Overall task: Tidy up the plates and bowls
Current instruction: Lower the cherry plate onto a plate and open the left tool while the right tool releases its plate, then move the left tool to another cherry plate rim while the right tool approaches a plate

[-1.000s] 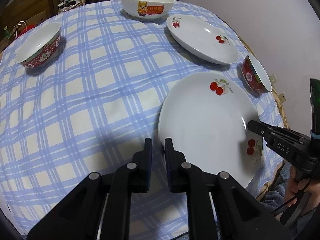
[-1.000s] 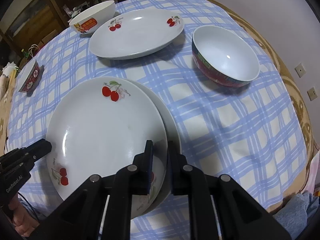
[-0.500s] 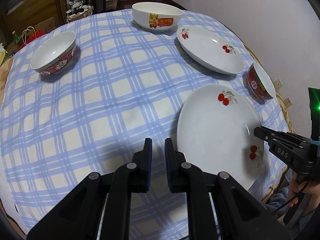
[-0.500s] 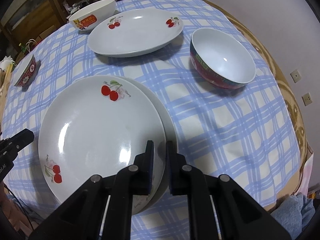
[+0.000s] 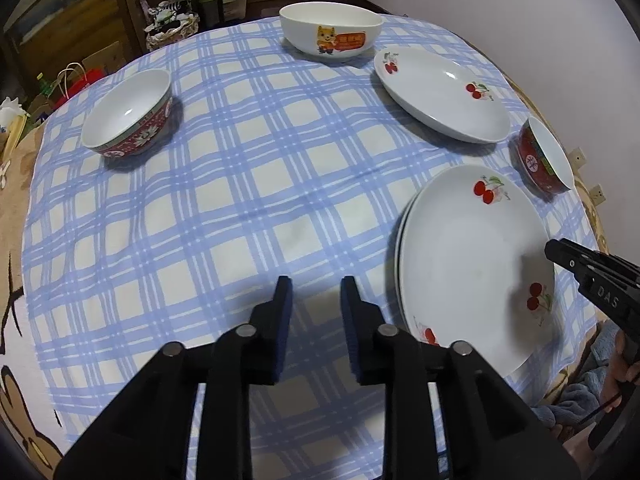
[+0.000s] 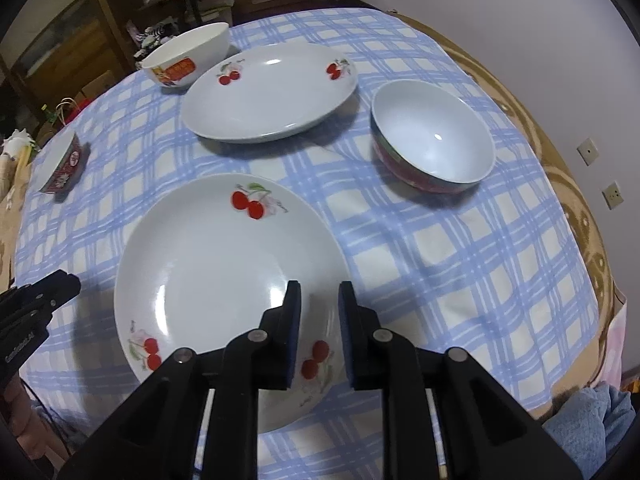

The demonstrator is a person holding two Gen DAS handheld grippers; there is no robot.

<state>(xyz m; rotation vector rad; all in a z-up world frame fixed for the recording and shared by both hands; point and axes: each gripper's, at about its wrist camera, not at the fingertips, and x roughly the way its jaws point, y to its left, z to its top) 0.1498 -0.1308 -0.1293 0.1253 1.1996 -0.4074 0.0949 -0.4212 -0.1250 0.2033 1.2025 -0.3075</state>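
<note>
Just under the right gripper [image 6: 319,294] lies the stack [image 6: 224,272] of two cherry plates, its near rim below the fingertips and not touching them. The gripper is parted a little, jaws a narrow gap apart, holding nothing. From the left view the lower plate's edge peeks out beside the upper one, so the two sit nested but slightly offset.

The left gripper [image 5: 315,290] hovers over bare cloth to the stack's left, also slightly parted and empty.

Ahead of the right gripper, beyond the stack, lies the third plate [image 6: 272,96], alone. Ahead and to the right stands a red bowl [image 6: 434,142]. A white bowl [image 6: 190,56] with a cartoon label sits further off, just left of the third plate. Another red bowl [image 5: 130,120] stands well ahead and left of the left gripper, far from the rest. All rest on the desk [image 5: 240,184] under a blue checked cloth.

By the look of it, one stacking step is done and both grippers are free. The likely next move is to fetch the third plate: reach forward past the stack, widen the jaws enough to take its thin rim, pinch firmly, lift it level and set it squarely on the stack. The glazed rim may slip, and the near red bowl leaves little room on the right. The bowls remain unsorted.
</note>
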